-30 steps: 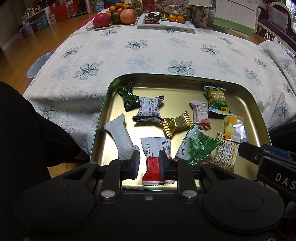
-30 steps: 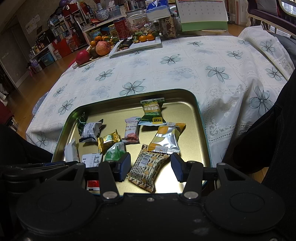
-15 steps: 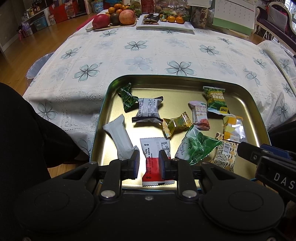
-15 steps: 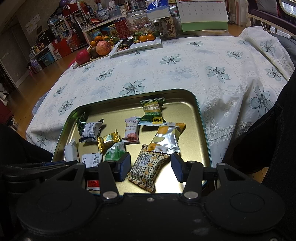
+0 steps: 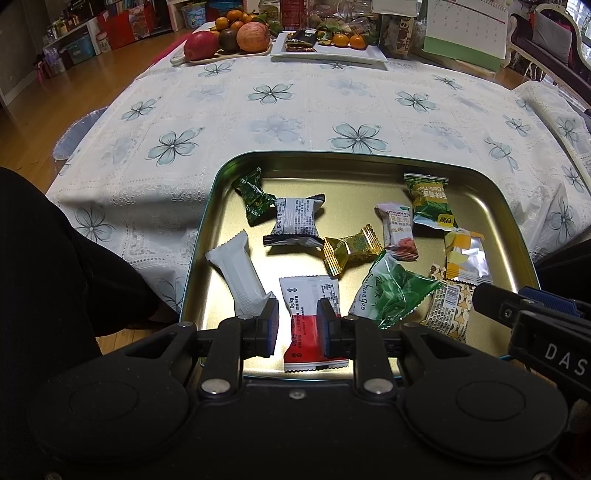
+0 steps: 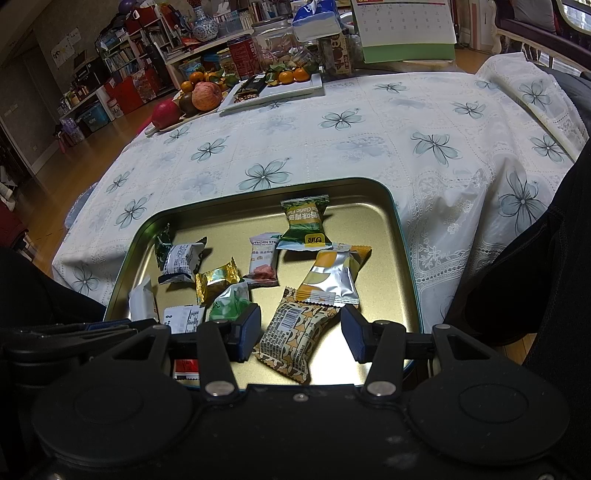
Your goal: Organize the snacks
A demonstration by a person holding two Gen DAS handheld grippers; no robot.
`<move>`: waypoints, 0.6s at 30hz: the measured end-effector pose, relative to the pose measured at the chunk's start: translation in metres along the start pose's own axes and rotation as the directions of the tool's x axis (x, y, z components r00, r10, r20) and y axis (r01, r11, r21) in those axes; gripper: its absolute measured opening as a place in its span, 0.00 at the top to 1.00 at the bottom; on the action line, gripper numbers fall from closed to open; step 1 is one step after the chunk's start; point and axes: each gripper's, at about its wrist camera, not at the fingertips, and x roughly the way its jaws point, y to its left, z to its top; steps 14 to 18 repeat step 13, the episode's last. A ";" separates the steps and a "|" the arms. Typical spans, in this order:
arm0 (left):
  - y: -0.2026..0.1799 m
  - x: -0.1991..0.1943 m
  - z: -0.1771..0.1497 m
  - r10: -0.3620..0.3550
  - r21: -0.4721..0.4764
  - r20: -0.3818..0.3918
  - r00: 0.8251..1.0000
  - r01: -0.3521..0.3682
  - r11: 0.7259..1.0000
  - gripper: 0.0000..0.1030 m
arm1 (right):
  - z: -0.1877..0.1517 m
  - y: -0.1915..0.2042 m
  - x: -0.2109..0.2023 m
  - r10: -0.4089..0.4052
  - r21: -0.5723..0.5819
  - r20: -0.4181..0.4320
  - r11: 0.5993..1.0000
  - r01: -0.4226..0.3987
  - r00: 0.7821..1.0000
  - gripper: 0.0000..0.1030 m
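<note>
A gold metal tray [image 5: 354,192] [image 6: 373,258] at the table's near edge holds several wrapped snacks. My left gripper [image 5: 297,326] hovers above the red-and-white packet [image 5: 310,325], jaws narrowly apart, holding nothing. A white bar [image 5: 238,271] lies left of it, a green bag [image 5: 395,291] right. My right gripper [image 6: 300,332] is open above the brown patterned packet [image 6: 295,338]. A yellow-silver packet [image 6: 332,277] and a green-yellow one [image 6: 304,225] lie beyond it.
The floral tablecloth [image 5: 295,118] stretches behind the tray. At the far edge are a board of fruit [image 5: 229,38], a white plate with oranges [image 5: 328,48] and a calendar [image 5: 463,33]. Dark clothing [image 5: 55,258] lies left of the tray.
Both grippers have stayed almost still. The left view shifted very slightly; no snack has moved.
</note>
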 end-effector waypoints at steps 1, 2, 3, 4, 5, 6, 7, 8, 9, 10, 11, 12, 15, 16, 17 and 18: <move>0.000 0.000 0.000 0.001 0.002 0.002 1.000 -0.001 1.000 0.69 | 0.000 0.000 0.000 0.000 0.000 -0.001 1.000 0.000 1.000 0.50; 0.000 0.000 0.000 0.002 0.003 0.003 1.000 -0.002 1.000 0.69 | 0.000 0.000 0.000 0.000 0.000 0.000 1.000 0.000 1.000 0.50; 0.000 -0.001 0.000 0.004 0.004 0.006 1.000 -0.004 1.000 0.69 | 0.000 0.000 0.000 0.000 0.000 0.000 1.000 0.000 1.000 0.50; 0.000 -0.001 0.000 0.005 0.004 0.009 1.000 -0.006 1.000 0.69 | 0.000 0.000 0.000 0.000 0.000 0.000 1.000 0.000 1.000 0.50; 0.000 -0.002 0.000 0.005 0.003 0.011 1.000 -0.005 1.000 0.69 | 0.000 0.000 0.000 0.000 0.001 0.000 1.000 0.000 1.000 0.50; 0.000 -0.002 0.000 0.005 0.003 0.014 1.000 -0.005 1.000 0.69 | 0.000 0.000 0.000 0.000 0.001 0.000 1.000 0.000 1.000 0.50; 0.000 -0.002 0.000 0.006 0.002 0.017 1.000 -0.006 1.000 0.69 | 0.000 0.000 0.000 0.000 0.001 0.000 1.000 0.000 1.000 0.50; 0.000 -0.002 0.000 0.007 0.003 0.020 1.000 -0.007 1.000 0.69 | 0.000 0.000 0.000 0.000 0.000 0.000 1.000 0.000 1.000 0.50; 0.000 -0.002 0.000 0.009 0.004 0.022 1.000 -0.009 1.000 0.68 | 0.000 0.000 0.000 0.000 -0.001 0.000 1.000 0.000 1.000 0.50; 0.000 -0.002 0.000 0.011 0.006 0.023 1.000 -0.011 1.000 0.68 | 0.000 0.000 0.000 0.000 0.000 0.000 1.000 0.000 1.000 0.50; 0.000 -0.002 0.000 0.011 0.007 0.024 1.000 -0.011 1.000 0.68 | 0.000 0.000 0.000 0.000 0.000 0.000 1.000 0.000 1.000 0.50; 0.000 -0.002 0.000 0.010 0.009 0.024 1.000 -0.010 1.000 0.68 | 0.000 0.000 0.000 0.000 0.000 0.000 1.000 0.000 1.000 0.50; 0.000 -0.002 0.000 0.010 0.011 0.026 1.000 -0.010 1.000 0.68 | 0.000 0.000 0.000 0.000 0.001 0.000 1.000 0.000 1.000 0.50; 0.000 -0.002 0.000 0.010 0.011 0.026 1.000 -0.010 1.000 0.68 | 0.000 0.000 0.000 0.000 0.001 0.000 1.000 0.000 1.000 0.50; 0.000 -0.002 0.000 0.010 0.011 0.026 1.000 -0.010 1.000 0.68 | 0.000 0.000 0.000 0.000 0.001 0.000 1.000 0.000 1.000 0.50; 0.000 -0.002 0.000 0.010 0.011 0.026 1.000 -0.010 1.000 0.68 | 0.000 0.000 0.000 0.000 0.001 0.000 1.000 0.000 1.000 0.50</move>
